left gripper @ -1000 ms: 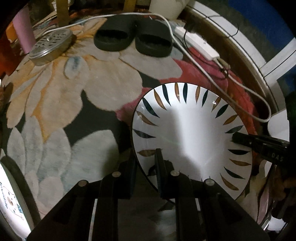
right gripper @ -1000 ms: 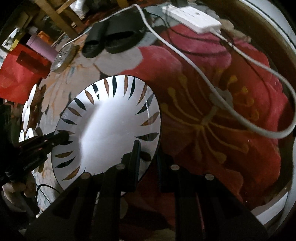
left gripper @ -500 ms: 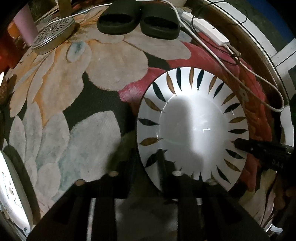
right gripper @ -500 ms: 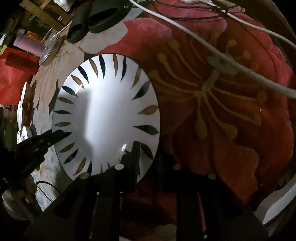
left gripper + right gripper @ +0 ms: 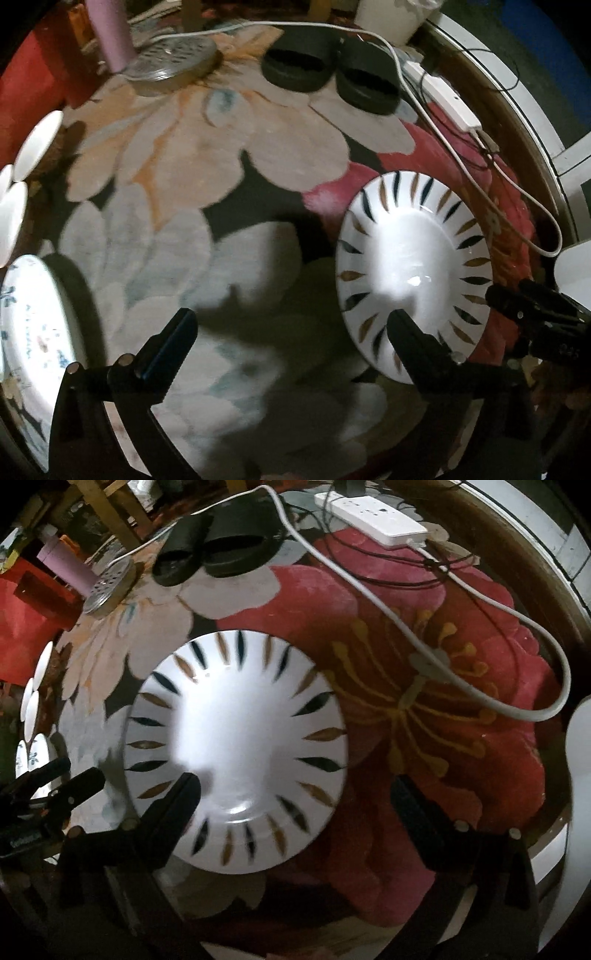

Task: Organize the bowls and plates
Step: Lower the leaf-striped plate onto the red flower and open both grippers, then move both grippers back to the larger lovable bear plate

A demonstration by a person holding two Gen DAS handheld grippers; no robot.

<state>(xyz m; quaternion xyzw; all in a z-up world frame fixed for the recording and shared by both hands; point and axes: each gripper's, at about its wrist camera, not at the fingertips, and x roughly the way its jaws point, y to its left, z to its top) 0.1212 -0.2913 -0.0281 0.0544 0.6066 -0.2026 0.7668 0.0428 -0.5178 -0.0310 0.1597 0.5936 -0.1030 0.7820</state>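
Plate (image 5: 413, 258) flat on rug (image 5: 166, 240)

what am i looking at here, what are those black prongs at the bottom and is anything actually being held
There is no robot arm here: a person holds a hand-held two-finger gripper in each hand, and each picture comes from a fisheye camera mounted on one gripper, looking down along its fingers. The black prongs are those fingers.

In the left wrist view the left gripper stands wide open. The right gripper is also wide open. Both have just been opening, and nothing is held now.

Below them lies a white plate with dark and gold leaf marks, resting on a flowered rug. Farther back are black slippers, a white power strip with its cable, and more white dishes at the left edge.
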